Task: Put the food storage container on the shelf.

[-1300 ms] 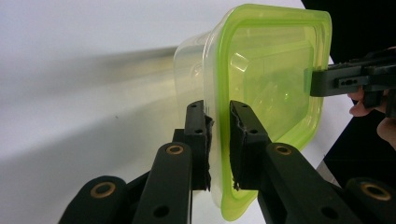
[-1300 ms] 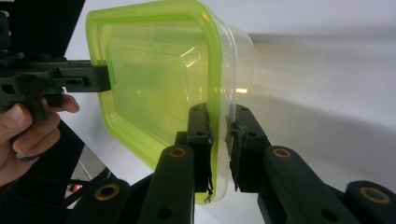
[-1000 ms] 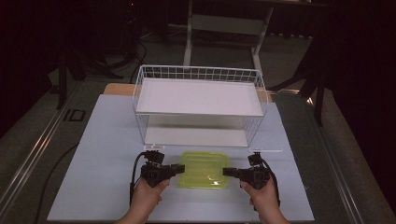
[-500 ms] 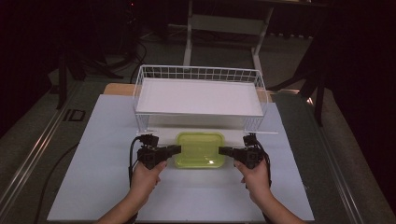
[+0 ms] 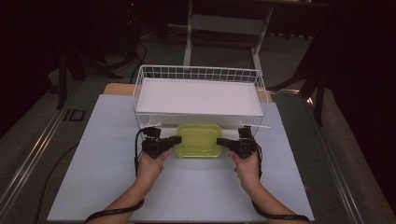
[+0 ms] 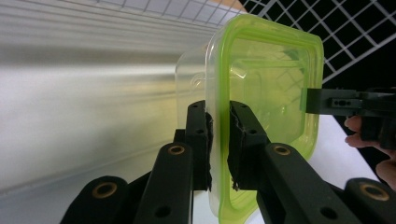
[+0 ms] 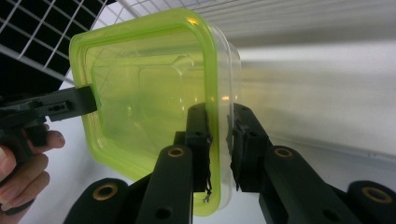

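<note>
Box (image 5: 199,140): clear plastic body with a green lid, held level between the two grippers, just in front of the wire rack's lower opening. Its far edge lies at the rack's front foot. Whether it rests on the mat cannot be told from the high view.
Left gripper (image 5: 175,140): jaws nearly closed, clamped on the rim of the box at its left end. In the left gripper view (image 6: 218,135) one pad sits on the lid side of the rim, the other on the clear body side.
Right gripper (image 5: 221,141): jaws nearly closed, clamped on the rim at the right end of the box. In the right gripper view (image 7: 219,140) the pads pinch the green lid edge and the clear wall together.
Left hand (image 5: 150,164): wrapped round the left gripper body, forearm entering from the bottom edge.
Right hand (image 5: 247,165): wrapped round the right gripper body, forearm entering from the bottom edge.
Rack (image 5: 140,84): white wire basket frame with a white shelf panel on top, standing at the far side of the mat.
Mat (image 5: 93,163): pale sheet covering the table under rack, box and hands.
</note>
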### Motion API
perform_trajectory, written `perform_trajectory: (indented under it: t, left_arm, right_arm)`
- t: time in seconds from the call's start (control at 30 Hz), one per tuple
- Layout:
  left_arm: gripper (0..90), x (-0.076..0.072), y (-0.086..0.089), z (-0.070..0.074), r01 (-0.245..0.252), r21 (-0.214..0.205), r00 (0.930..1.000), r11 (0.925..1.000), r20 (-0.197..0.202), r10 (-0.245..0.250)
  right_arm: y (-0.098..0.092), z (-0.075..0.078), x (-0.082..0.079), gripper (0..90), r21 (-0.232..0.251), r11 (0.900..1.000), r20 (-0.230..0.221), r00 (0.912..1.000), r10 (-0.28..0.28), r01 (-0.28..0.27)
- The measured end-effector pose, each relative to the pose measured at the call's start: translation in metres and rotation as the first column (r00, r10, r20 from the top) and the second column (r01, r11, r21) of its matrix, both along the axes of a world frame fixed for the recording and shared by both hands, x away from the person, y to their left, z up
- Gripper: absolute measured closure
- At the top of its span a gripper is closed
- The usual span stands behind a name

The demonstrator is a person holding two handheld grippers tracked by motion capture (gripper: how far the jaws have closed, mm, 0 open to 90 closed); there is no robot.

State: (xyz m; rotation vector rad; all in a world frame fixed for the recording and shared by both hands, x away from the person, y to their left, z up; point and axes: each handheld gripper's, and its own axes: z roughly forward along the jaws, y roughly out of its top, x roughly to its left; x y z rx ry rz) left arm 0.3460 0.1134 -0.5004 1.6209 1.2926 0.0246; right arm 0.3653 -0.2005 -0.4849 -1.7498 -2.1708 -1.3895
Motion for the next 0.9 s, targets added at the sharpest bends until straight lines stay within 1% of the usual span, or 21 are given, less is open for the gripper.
perform_trajectory:
  t: [0.03,0.07,0.1,0.17,0.2,0.27,0.3,0.37,0.4,0.47,0.5,0.57,0.63,0.67,0.7,0.73,0.77,0.9]
  left_arm:
    - [80.3,0.003,0.0,-0.002,-0.015,0.002,0.9999,0.9999,-0.005,0.015]
    - [80.3,0.003,0.0,-0.002,-0.015,0.002,0.9999,0.9999,-0.005,0.015]
    - [80.3,0.007,0.0,-0.004,-0.013,0.007,0.9998,0.9999,-0.014,0.013]
    - [80.3,0.009,-0.001,-0.005,-0.012,0.012,0.9999,0.9999,0.002,0.012]
    - [80.3,0.01,-0.001,-0.006,-0.012,0.014,0.9999,0.9998,-0.001,0.012]
    - [80.3,0.014,-0.001,-0.009,-0.022,0.005,0.9997,0.9997,-0.004,0.022]
    - [80.2,0.015,-0.001,-0.01,-0.027,0.009,0.9996,0.9996,-0.009,0.027]
    - [80.0,0.016,-0.001,-0.014,-0.038,0.006,0.9992,0.9993,-0.013,0.038]
    - [79.9,0.017,-0.001,-0.015,-0.04,-0.007,0.9991,0.9992,-0.016,0.04]
    - [79.9,0.017,-0.002,-0.014,-0.04,0.002,0.9992,0.9992,-0.005,0.04]
    - [79.9,0.018,-0.002,-0.015,-0.039,-0.009,0.9992,0.9992,-0.009,0.039]
    - [79.8,0.02,-0.001,-0.016,-0.037,-0.022,0.9993,0.9991,-0.007,0.036]
    - [78.9,0.023,-0.001,-0.018,-0.039,-0.031,0.9992,0.9987,0.008,0.039]
    - [78.2,0.023,-0.001,-0.018,-0.039,-0.031,0.9992,0.9987,0.008,0.039]
    - [78.2,0.024,-0.001,-0.02,-0.046,-0.032,0.9987,0.9984,0.023,0.046]
    - [76.7,0.025,-0.001,-0.02,-0.048,-0.031,0.9983,0.9983,0.03,0.049]
    - [76.2,0.026,-0.002,-0.021,-0.045,-0.036,0.9984,0.9984,0.033,0.046]
    - [73.2,0.029,-0.004,-0.022,-0.046,0.003,0.9963,0.9989,0.072,0.046]
  right_arm:
    - [0.001,-0.001,0.001,78.6,0.002,1.0,0.0,1.0,-0.007,0.007]
    - [0.001,-0.001,0.001,78.6,0.002,1.0,0.0,1.0,-0.007,0.007]
    - [0.002,-0.005,0.003,78.5,-0.002,0.9998,0.001,0.9998,-0.019,0.019]
    - [0.002,-0.008,0.005,78.3,0.004,0.9997,-0.002,0.9997,-0.024,0.024]
    - [0.002,-0.009,0.006,78.3,0.004,0.9996,-0.001,0.9996,-0.028,0.028]
    - [0.003,-0.01,0.008,78.3,0.0,0.9994,-0.003,0.9994,-0.033,0.033]
    - [0.004,-0.01,0.009,78.3,-0.003,0.9993,-0.003,0.9993,-0.038,0.038]
    - [0.006,-0.011,0.011,78.3,-0.015,0.999,-0.005,0.9991,-0.043,0.042]
    - [0.006,-0.012,0.011,78.2,-0.024,0.9987,0.003,0.999,-0.044,0.044]
    - [0.006,-0.013,0.013,78.2,-0.027,0.9987,0.011,0.999,-0.044,0.045]
    - [0.006,-0.014,0.013,78.1,-0.022,0.9986,0.013,0.9988,-0.047,0.047]
    - [0.005,-0.014,0.015,77.7,-0.024,0.9985,0.032,0.9983,-0.049,0.049]
    - [0.007,-0.014,0.016,75.8,-0.027,0.998,0.048,0.9973,-0.055,0.057]
    - [0.007,-0.014,0.016,75.8,-0.027,0.998,0.048,0.9973,-0.055,0.057]
    - [0.008,-0.014,0.017,74.9,-0.036,0.9976,0.057,0.9967,-0.057,0.059]
    - [0.009,-0.015,0.018,73.9,-0.041,0.9973,0.071,0.9958,-0.057,0.06]
    - [0.009,-0.015,0.019,73.2,-0.041,0.9974,0.075,0.9955,-0.057,0.06]
    - [0.01,-0.015,0.02,70.9,-0.07,0.9955,0.106,0.9927,-0.057,0.065]
